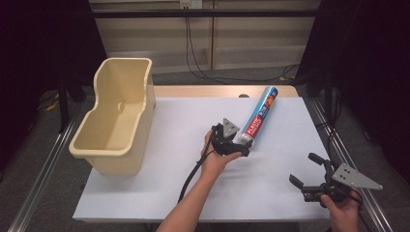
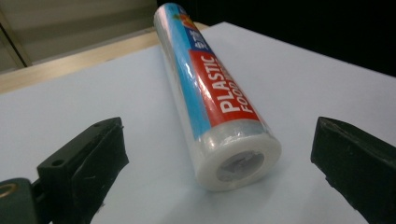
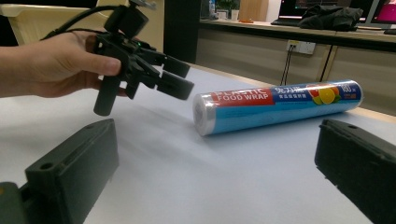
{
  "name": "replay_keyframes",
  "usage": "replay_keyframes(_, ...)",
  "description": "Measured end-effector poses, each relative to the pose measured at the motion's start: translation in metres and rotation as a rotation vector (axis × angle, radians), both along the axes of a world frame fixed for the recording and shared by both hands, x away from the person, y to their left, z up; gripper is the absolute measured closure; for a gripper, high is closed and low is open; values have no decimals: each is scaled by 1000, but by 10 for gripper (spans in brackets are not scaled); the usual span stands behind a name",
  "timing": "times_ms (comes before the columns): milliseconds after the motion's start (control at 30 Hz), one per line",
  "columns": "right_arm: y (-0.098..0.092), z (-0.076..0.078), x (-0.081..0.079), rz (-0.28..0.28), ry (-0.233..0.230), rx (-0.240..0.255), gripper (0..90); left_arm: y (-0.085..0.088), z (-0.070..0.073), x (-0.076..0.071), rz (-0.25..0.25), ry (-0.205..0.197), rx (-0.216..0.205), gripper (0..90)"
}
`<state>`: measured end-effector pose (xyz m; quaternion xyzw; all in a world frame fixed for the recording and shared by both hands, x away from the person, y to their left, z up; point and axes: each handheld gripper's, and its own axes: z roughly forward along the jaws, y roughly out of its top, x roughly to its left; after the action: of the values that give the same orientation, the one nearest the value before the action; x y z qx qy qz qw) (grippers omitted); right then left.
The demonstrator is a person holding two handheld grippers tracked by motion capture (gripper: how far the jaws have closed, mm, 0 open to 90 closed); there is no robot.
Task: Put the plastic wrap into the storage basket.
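The blue-and-red roll of plastic food wrap lies flat on the white desk, right of centre, its far end reaching the desk's wooden back edge (the printed label faces up). Its near white end sits just ahead of the left gripper, between that gripper's spread black jaws but touching neither, as the left gripper view shows. The left hand holds this gripper low over the desk. The right gripper rests well apart at the desk's near right corner, its jaws spread wide with nothing between them. A cream plastic tub stands at the desk's left edge.
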<state>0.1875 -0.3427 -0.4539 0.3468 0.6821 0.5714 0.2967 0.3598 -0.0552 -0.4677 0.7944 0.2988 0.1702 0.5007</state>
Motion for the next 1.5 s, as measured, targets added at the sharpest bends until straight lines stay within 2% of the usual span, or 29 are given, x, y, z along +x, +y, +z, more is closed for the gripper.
replay_keyframes(100, 0, 0, 0, -2, 1, 3, 0, -7, -2, 2, -6, 19, -2, 30)
replay_keyframes(167, -1, 0, 0, -3, 0, 2, 0, -19, -3, 3, -10, 19, 24, 30)
replay_keyframes(233, -2, 0, 0, -5, 1, 6, 0, -26, -5, 4, -6, 33, 21, 30)
replay_keyframes(333, -3, 0, 0, -4, -1, 6, 0, -36, -7, 5, 0, 49, 45, 32)
replay_keyframes(367, -3, 0, 0, -4, 0, 3, 0, -36, -7, 5, 0, 49, 45, 37)
replay_keyframes(400, -3, 0, 0, -3, 0, 3, 0, -41, -7, 6, 8, 33, 69, 43)
replay_keyframes(500, -3, 0, 1, -2, 1, 2, 0, -45, -8, 8, 19, 38, 73, 86)
replay_keyframes(533, -3, 0, 1, -1, 0, 5, 0, -46, -9, 11, 37, 36, 95, 109)
replay_keyframes(567, -3, 0, 1, -1, 0, 5, 0, -46, -9, 11, 37, 36, 95, 137)
replay_keyframes(700, -4, 0, 1, -1, 2, 6, 0, -49, -12, 14, 59, 47, 103, 203)
replay_keyframes(733, -4, 0, 1, -1, 1, 7, 0, -49, -14, 16, 73, 60, 116, 209)
replay_keyframes(800, -4, 0, 2, 0, 0, 7, 0, -47, -16, 19, 91, 102, 96, 218)
replay_keyframes(833, -4, 0, 2, 1, -1, 4, 0, -47, -16, 19, 91, 102, 96, 230)
replay_keyframes(867, -4, 0, 2, 1, 1, 3, 0, -46, -16, 20, 77, 129, 77, 260)
replay_keyframes(933, -4, 0, 2, -1, -2, 6, 0, -45, -15, 20, 81, 131, 83, 277)
replay_keyframes(1033, -5, 0, 2, -3, 3, 8, 0, -39, -11, 21, 110, 169, 69, 299)
replay_keyframes(1133, -5, -1, 1, -4, 3, 6, 0, -34, -8, 22, 122, 162, 85, 317)
replay_keyframes(1200, -5, -1, 2, -2, 5, 3, 0, -29, -5, 20, 104, 143, 138, 318)
replay_keyframes(1267, -5, -1, 2, -3, 5, 6, 0, -27, -4, 19, 102, 145, 138, 319)
replay_keyframes(1333, -5, -1, 2, -3, 7, 2, 0, -16, -2, 17, 88, 146, 159, 319)
replay_keyframes(1367, -5, -1, 2, -3, 7, 2, 0, -16, -2, 17, 88, 146, 159, 320)
replay_keyframes(1500, -6, -1, 1, -6, 5, 6, 0, 8, -1, 10, 64, 158, 170, 320)
